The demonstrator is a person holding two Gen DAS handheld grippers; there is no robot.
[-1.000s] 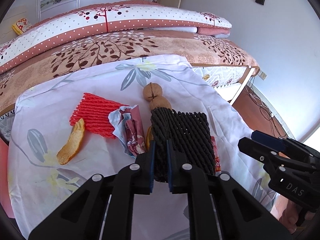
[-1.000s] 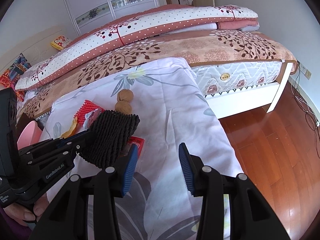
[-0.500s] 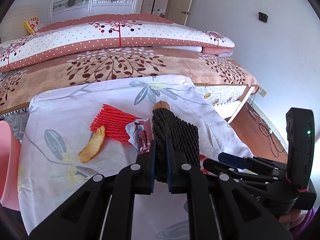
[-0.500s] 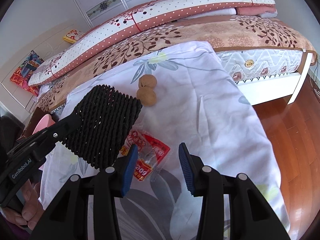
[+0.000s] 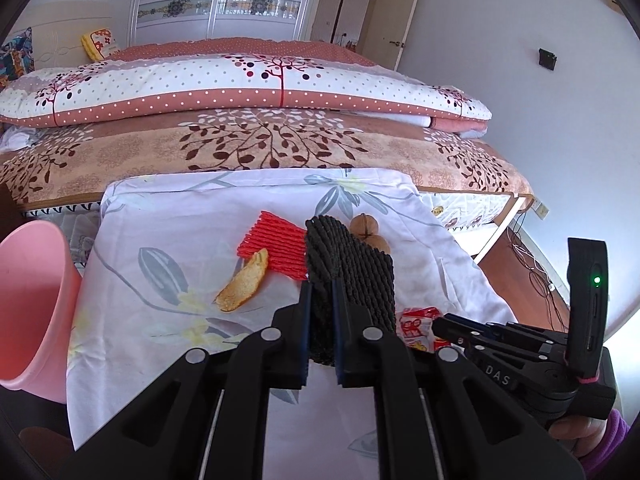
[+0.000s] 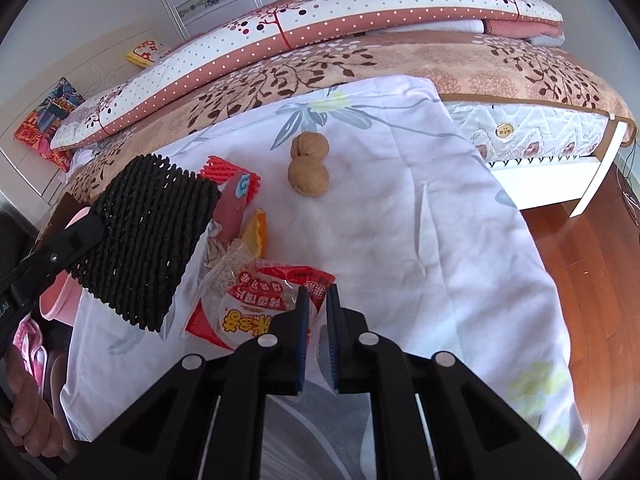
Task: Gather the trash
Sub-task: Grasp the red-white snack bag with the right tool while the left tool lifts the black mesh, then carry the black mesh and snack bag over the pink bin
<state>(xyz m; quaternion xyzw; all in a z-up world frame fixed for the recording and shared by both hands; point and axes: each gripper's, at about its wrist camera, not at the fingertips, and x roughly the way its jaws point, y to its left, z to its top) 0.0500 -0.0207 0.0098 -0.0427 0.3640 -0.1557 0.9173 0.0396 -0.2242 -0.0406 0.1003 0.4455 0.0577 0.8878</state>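
My left gripper (image 5: 320, 286) is shut on a black foam net (image 5: 352, 272) and holds it above the white floral cloth (image 5: 168, 240). From the right wrist view the same net (image 6: 148, 236) hangs at the left. My right gripper (image 6: 316, 292) is shut on the near edge of a red and clear snack wrapper (image 6: 248, 304) lying on the cloth. That wrapper (image 5: 416, 326) shows beside the right gripper (image 5: 440, 324) in the left wrist view. A red foam net (image 5: 276, 244), an orange peel (image 5: 244, 280) and two walnuts (image 6: 308, 164) lie on the cloth.
A pink bin (image 5: 28, 304) stands off the cloth's left edge. A crumpled pink wrapper (image 6: 232, 204) and an orange slice (image 6: 256, 232) lie behind the snack wrapper. The bed (image 5: 280, 148) with folded quilts runs behind. Wooden floor (image 6: 592, 280) lies to the right.
The right gripper's jaws went from wide open to shut on the snack wrapper. The left gripper rose and drew back to the left with the black net; the pink bin came into view.
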